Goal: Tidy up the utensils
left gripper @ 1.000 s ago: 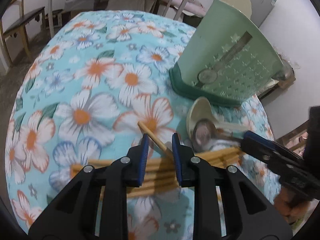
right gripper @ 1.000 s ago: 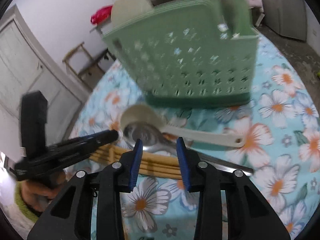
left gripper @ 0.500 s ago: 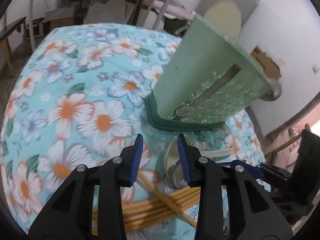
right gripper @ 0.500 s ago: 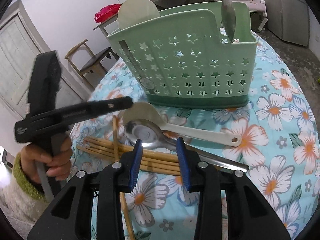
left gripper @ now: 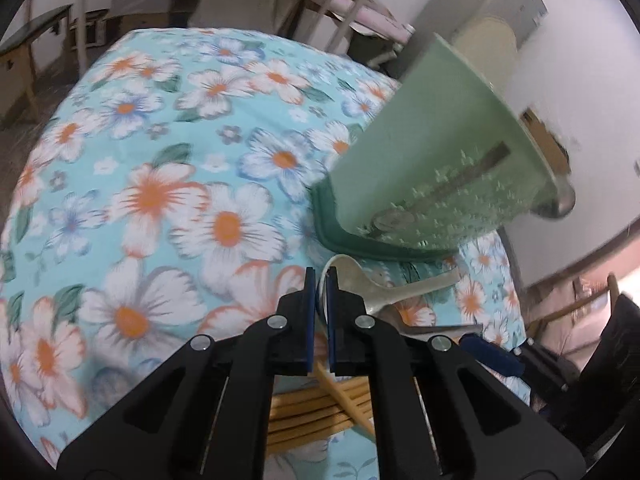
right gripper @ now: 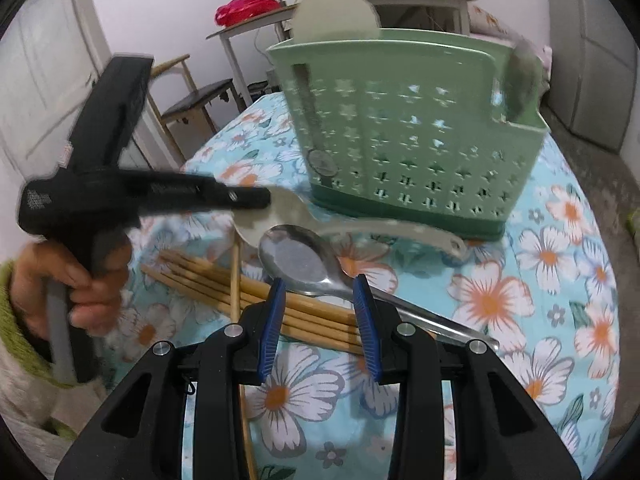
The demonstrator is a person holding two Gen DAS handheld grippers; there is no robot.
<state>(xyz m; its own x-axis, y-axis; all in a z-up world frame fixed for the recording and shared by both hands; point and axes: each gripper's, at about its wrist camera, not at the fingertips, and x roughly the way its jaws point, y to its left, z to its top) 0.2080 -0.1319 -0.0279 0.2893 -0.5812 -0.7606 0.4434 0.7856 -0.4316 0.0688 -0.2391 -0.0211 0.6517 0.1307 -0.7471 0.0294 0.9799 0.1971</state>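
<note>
A green perforated utensil caddy (right gripper: 416, 136) stands on the floral tablecloth, also in the left wrist view (left gripper: 436, 176). It holds a flat cream utensil and a metal spoon. In front lie a cream plastic spoon (right gripper: 360, 228), a steel spoon (right gripper: 304, 260) and a bundle of bamboo chopsticks (right gripper: 280, 308). My left gripper (left gripper: 319, 280) is shut on the rim of the cream spoon's bowl (left gripper: 356, 280); it also shows in the right wrist view (right gripper: 256, 198). My right gripper (right gripper: 320, 292) is open, empty, over the steel spoon's neck and the chopsticks.
The round table (left gripper: 160, 200) drops off at its edges on all sides. Wooden chairs (right gripper: 192, 96) and a side table (right gripper: 256, 28) stand beyond it. One loose chopstick (right gripper: 235, 280) lies across the bundle.
My left gripper released the chopsticks, moved forward to the cream spoon's bowl and shut on its rim. My right gripper stayed open and drew back a little.
</note>
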